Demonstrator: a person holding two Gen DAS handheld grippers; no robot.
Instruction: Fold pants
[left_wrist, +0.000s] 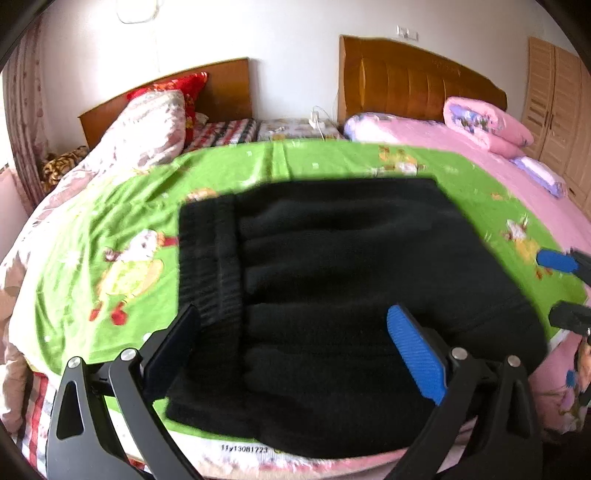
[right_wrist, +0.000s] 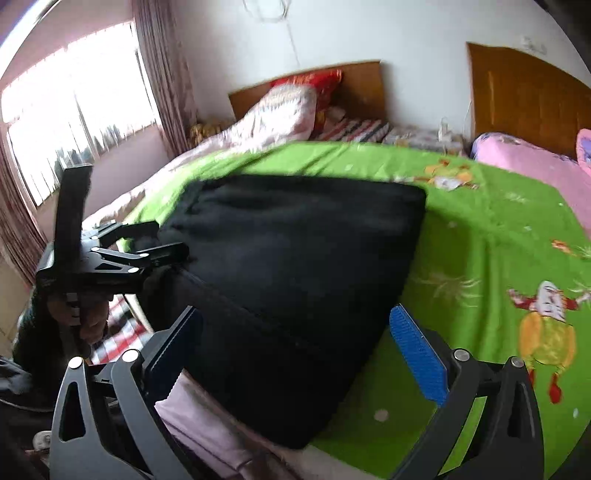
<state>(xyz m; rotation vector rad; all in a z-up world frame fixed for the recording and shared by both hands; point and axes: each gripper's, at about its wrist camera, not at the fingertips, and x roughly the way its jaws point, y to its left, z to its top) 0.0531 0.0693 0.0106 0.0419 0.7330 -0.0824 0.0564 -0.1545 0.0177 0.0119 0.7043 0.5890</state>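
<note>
The black pants (left_wrist: 332, 277) lie folded into a thick rectangle on the green cartoon sheet (left_wrist: 110, 221), with the ribbed waistband (left_wrist: 210, 258) on the left. My left gripper (left_wrist: 295, 350) hovers open over the near edge of the bundle, its fingers spread wide and holding nothing. My right gripper (left_wrist: 565, 290) shows at the right edge of the left wrist view, open beside the pants. In the right wrist view the pants (right_wrist: 295, 258) fill the middle. There my right gripper (right_wrist: 295, 350) stands open at their near corner. A hand (right_wrist: 88, 321) holds the left gripper (right_wrist: 162, 240) at the pants' left side.
A rolled pink quilt (left_wrist: 487, 125) and pink bedding (left_wrist: 424, 136) lie at the far right under a wooden headboard (left_wrist: 413, 81). A floral duvet (left_wrist: 147, 125) is piled at far left. A wardrobe (left_wrist: 557, 103) stands on the right, and a curtained window (right_wrist: 74, 103) on the left.
</note>
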